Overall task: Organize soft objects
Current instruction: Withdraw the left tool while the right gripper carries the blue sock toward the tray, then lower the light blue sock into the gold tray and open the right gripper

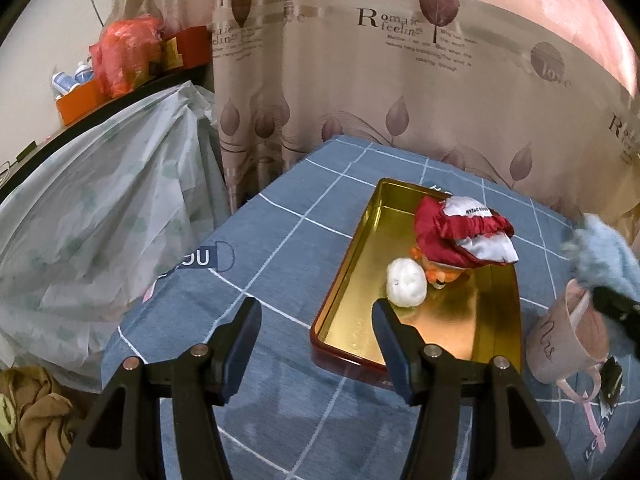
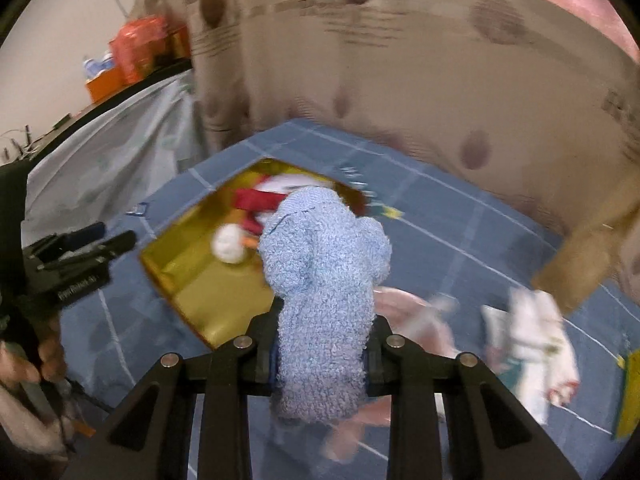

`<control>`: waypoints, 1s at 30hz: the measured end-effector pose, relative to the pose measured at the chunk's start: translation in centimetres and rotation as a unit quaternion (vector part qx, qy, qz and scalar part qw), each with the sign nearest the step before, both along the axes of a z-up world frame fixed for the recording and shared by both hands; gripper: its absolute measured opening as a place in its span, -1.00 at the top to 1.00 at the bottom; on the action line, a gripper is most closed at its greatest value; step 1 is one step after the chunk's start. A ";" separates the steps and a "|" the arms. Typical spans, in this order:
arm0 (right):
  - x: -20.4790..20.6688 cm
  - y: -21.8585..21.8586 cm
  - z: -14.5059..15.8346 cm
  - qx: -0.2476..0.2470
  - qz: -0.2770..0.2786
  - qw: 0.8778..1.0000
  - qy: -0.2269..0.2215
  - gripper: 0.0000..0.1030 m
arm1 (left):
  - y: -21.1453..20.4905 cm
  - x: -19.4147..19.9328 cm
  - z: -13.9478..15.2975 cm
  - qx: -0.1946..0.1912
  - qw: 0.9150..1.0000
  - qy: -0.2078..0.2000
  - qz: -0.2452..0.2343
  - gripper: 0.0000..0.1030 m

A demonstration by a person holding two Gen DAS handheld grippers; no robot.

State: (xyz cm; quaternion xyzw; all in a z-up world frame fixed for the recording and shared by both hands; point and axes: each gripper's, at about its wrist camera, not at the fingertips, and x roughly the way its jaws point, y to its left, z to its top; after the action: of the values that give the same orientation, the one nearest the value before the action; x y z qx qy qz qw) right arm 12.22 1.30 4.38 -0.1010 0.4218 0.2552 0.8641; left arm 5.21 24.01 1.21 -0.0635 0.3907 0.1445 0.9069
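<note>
Left wrist view first: we see our left gripper (image 1: pixel 316 312) with its jaws spread wide and nothing between them, poised over the blue cloth with white grid lines (image 1: pixel 280 236) that covers the desk. Just beyond its right finger lies the shallow gold metal tray with a red rim (image 1: pixel 360 256), holding a white round soft ball (image 1: pixel 405 282) and a red and white satin pouch (image 1: pixel 464 232). A pink mug (image 1: pixel 560 340) stands beside the tray. In the right wrist view, our right gripper (image 2: pixel 320 360) has its jaws clamped on a fluffy light-blue towel cloth (image 2: pixel 324 280), raised above the tray's near edge; this view is blurred. Farther back hangs a beige curtain printed with leaves (image 1: pixel 360 80), and a pale plastic sheet (image 1: pixel 100 220) drapes furniture at left.
</note>
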 end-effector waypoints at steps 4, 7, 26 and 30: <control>1.2 3.8 -0.6 0.004 0.025 1.000 0.011 0.50 | 0.6 0.0 0.1 -0.003 1.000 -0.003 0.010 -0.14; 2.8 6.3 -0.9 0.018 0.030 0.999 0.028 0.50 | 1.1 -0.1 0.0 -0.005 1.000 -0.004 0.017 -0.14; 10.5 15.0 -3.6 -0.010 0.001 0.999 0.045 0.48 | 2.6 0.3 -0.6 -0.034 0.999 -0.002 0.035 -0.14; 11.1 15.4 -4.1 -0.007 -0.011 0.999 0.050 0.37 | 2.8 0.4 -0.8 -0.044 0.998 0.001 0.036 -0.14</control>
State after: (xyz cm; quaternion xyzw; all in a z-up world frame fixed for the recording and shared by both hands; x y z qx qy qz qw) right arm 23.34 16.65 0.29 -0.0894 0.4677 0.2480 0.8436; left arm 5.60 26.85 0.39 -0.1172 0.3951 0.1594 0.8971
